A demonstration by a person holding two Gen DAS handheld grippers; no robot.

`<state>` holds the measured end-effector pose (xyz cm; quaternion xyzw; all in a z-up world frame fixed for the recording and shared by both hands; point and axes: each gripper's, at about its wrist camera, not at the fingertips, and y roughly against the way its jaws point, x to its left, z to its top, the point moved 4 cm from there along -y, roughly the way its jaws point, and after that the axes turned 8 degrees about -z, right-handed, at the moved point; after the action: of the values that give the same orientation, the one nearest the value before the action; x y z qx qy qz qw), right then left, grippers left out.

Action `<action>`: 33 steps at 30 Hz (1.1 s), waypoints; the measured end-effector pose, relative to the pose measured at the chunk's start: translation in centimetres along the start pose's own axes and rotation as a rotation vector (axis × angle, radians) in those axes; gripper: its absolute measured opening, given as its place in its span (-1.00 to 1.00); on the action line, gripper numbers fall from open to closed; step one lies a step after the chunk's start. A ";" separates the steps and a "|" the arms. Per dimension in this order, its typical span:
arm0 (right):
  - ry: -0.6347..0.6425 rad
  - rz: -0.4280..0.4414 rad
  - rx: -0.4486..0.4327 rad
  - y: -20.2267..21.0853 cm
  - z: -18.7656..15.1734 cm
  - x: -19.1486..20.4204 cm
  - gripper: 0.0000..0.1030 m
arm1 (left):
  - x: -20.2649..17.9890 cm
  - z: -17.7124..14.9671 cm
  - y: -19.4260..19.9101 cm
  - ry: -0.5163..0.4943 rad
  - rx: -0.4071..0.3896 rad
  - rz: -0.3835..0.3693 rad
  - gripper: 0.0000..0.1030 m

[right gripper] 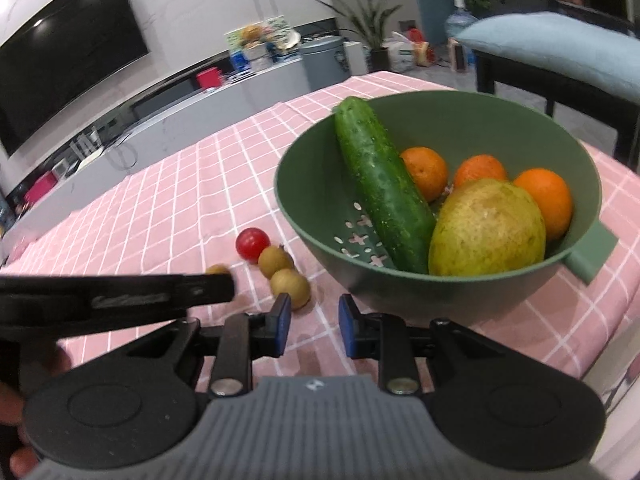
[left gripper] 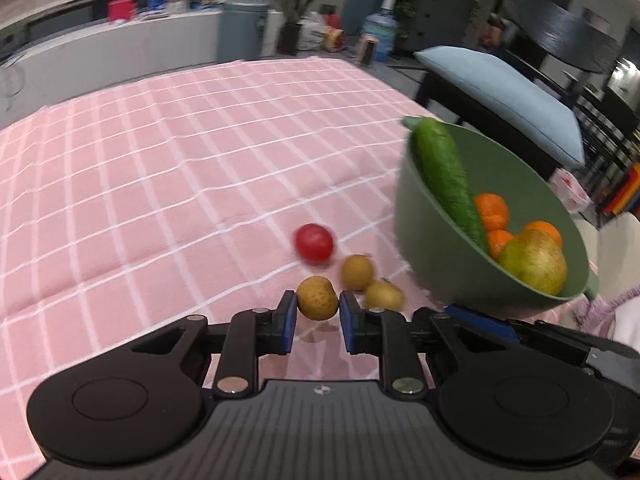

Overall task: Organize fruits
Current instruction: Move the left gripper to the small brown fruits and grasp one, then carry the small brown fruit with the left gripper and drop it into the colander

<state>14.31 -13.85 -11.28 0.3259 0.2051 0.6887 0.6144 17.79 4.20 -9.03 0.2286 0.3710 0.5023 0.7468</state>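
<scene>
Left gripper (left gripper: 318, 312): low centre of the left wrist view, its blue pads pressed on either side of a small tan fruit (left gripper: 317, 298), pinching it just above the cloth.
Right gripper (right gripper: 311, 320): low centre of the right wrist view, jaws drawn in to a narrow gap with nothing between them; only cloth shows in the gap.
Loose fruit: in the right wrist view two more tan fruits (right gripper: 290, 282) lie touching each other at centre, just left of the bowl; the nearer one sits just beside the right gripper's left pad.
Tomato (left gripper: 314, 243): red, on the cloth just beyond the tan fruits, centre of the left wrist view, blurred.
Bowl (right gripper: 472, 120): green strainer bowl with cross-shaped holes and a side tab, right half of the right wrist view, standing on the cloth.
Bowl contents: a cucumber (right gripper: 382, 184) leaning from the far rim down to the bottom, three oranges (right gripper: 426, 172) behind it, a large yellow-green pear (right gripper: 486, 230) at the near side.
Cloth (left gripper: 160, 160): pink with white checks, covering the table.
Background: a dark TV screen (right gripper: 68, 64) at upper left of the right wrist view; a pale blue cushion (left gripper: 500, 96) at upper right of the left wrist view.
</scene>
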 end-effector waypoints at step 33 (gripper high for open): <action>0.109 0.164 0.007 2.8 2.6 2.4 -0.60 | -0.1 0.5 3.7 0.079 -0.038 0.039 -0.52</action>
<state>14.07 -12.23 -7.11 0.3057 0.2135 0.7526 0.5427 16.02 5.57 -6.00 0.2015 0.3861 0.5325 0.7258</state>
